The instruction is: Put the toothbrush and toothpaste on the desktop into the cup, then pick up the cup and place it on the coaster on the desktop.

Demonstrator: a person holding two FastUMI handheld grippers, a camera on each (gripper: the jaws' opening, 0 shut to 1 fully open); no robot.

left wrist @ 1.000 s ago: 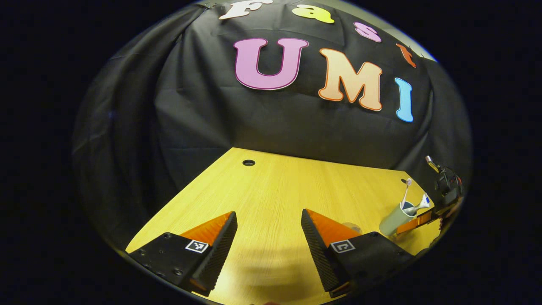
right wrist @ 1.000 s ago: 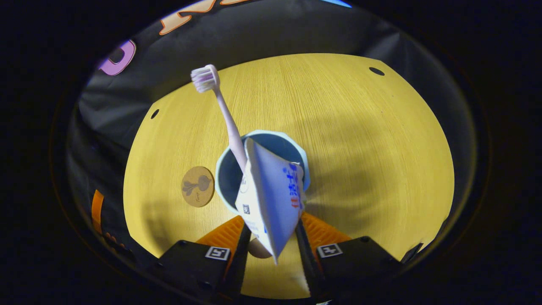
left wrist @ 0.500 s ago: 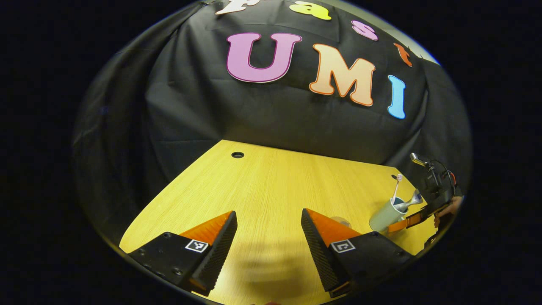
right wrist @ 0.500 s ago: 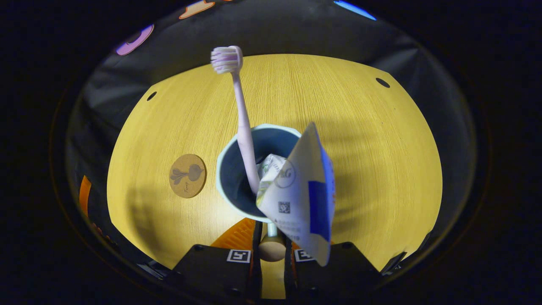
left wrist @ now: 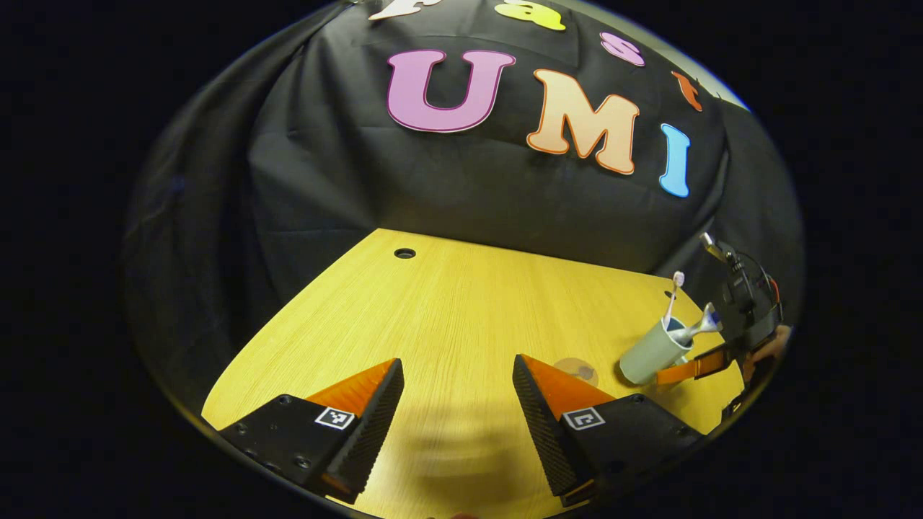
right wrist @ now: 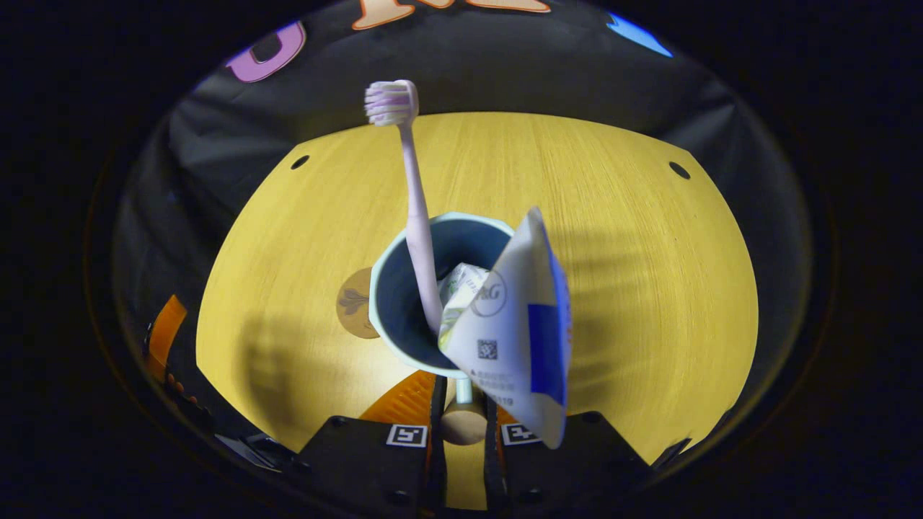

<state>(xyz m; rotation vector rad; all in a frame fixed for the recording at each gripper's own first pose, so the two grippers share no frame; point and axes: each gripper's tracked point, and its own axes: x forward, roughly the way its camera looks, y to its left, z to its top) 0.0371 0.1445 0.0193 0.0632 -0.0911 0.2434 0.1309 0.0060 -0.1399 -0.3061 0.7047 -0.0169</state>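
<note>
Left gripper view: the left gripper (left wrist: 458,404) hangs over the yellow wood-grain desktop (left wrist: 447,310), fingers spread wide with nothing between them. At far right, the right gripper (left wrist: 692,366) holds the pale green cylindrical cup (left wrist: 649,355), tilted, above the round brown cork coaster (left wrist: 575,368).

Right gripper view: the right gripper's fingers are closed on the cup's near wall. The cup contains the pink toothbrush (right wrist: 412,209), bristles up, and the white-and-blue toothpaste tube (right wrist: 515,339). The tube bears a round logo and a square code; the print is too small to read. The coaster, printed with a dark plant figure, shows partly behind the cup's left side.
</note>
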